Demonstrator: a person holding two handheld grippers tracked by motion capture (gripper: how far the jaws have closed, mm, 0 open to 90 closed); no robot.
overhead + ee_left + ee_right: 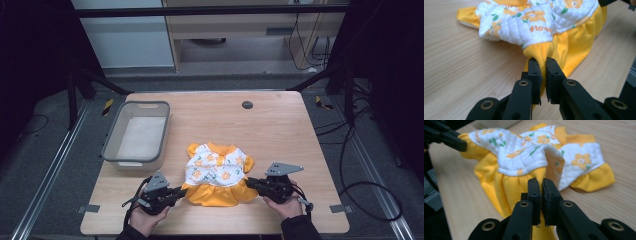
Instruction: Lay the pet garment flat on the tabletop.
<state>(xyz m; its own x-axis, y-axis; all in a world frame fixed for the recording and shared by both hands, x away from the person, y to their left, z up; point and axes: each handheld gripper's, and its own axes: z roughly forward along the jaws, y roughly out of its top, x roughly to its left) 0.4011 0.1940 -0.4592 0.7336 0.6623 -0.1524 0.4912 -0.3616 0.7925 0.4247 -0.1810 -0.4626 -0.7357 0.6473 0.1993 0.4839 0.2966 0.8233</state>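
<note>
- Between the jaws of the left gripper (543,65), a gathered fold of smooth yellow skirt is clamped; the small dress (216,174) lies on the wooden table (280,130).
- Just beyond, a quilted white bodice with orange flowers reads "flowe".
- Right gripper (541,185) is clamped on the skirt's opposite edge.
- Far left: a grey plastic bin (114,140).

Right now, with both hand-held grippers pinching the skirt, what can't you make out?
- Dress underside: high view, hidden against the table.
- Printed word: left gripper view, a fabric fold cuts it off after "flowe".
- Basket near inner wall: high view, hidden behind its rim.
- Left hand-held gripper and right hand-held gripper pads: covered by fabric.
</note>
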